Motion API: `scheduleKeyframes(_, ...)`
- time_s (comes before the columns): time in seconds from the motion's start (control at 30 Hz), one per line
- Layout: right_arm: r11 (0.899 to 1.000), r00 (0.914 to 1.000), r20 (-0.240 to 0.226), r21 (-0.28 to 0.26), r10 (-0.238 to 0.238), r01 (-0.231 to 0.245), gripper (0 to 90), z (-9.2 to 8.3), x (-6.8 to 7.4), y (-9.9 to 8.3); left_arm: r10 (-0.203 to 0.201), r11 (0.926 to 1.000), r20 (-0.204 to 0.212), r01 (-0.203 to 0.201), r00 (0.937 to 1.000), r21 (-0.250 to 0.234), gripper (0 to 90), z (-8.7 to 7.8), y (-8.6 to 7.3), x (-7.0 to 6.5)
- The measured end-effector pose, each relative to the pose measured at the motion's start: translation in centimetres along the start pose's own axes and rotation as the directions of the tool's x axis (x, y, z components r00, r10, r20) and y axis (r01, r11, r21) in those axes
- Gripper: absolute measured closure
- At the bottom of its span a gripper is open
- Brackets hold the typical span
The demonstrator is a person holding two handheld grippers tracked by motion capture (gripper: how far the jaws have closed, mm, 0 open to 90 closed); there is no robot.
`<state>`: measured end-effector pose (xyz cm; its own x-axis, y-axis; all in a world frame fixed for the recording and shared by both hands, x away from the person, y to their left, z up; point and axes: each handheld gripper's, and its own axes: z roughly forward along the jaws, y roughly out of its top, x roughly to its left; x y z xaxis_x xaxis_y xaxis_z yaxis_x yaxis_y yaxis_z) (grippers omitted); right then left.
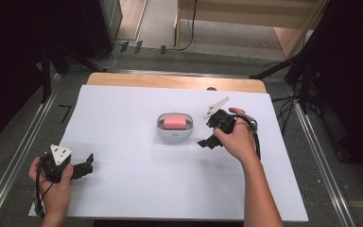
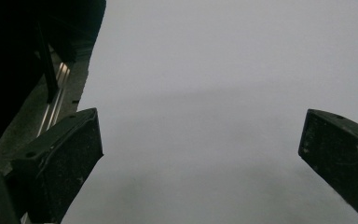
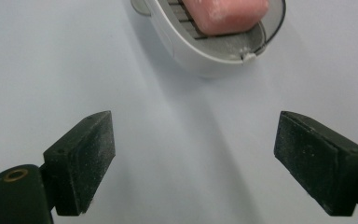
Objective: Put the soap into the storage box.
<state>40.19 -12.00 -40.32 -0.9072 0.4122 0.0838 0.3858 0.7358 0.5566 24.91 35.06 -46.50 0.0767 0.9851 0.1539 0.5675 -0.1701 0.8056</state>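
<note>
Paper [image 1: 137, 179], white and smooth, is spread over the wooden table [image 1: 123, 79], and near its middle a white soap dish [image 1: 175, 131] is stood, with a pink bar of soap [image 1: 174, 122] laid on the slatted grate inside it.

The dish is judged to be light, rigid plastic with a rounded, glossy wall; on such a smooth sheet it would probably slide rather than stay put if nudged from one side. Its curved flank offers poor purchase, so a grip across the narrow width, one pad on each long side just under the rim, is thought safest.

The soap is judged firm but easily marked, and slippery if at all damp; pale residue is seen on its near face in the right gripper view. It is best taken across its short sides, low on the block, with modest pressure so that it is not squeezed out upward.

The right gripper [image 1: 207, 141] is held just beside the dish, apart from it, its jaws parted with nothing between them. The left gripper [image 1: 89, 165] is rested near the paper's near left corner, well apart from the dish, its jaws likewise spread over bare paper.
</note>
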Motion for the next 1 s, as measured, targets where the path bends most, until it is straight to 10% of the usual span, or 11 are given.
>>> scheduleKeyframes(1.0, 0.987, 0.9876, 0.097, -0.112, 0.123, -0.112, 12.9, -2.0, 1.0, -9.4, 0.002, 1.0000, -0.010, -0.002, 0.9999, -0.009, 0.0, -0.1, -0.1, -0.1)
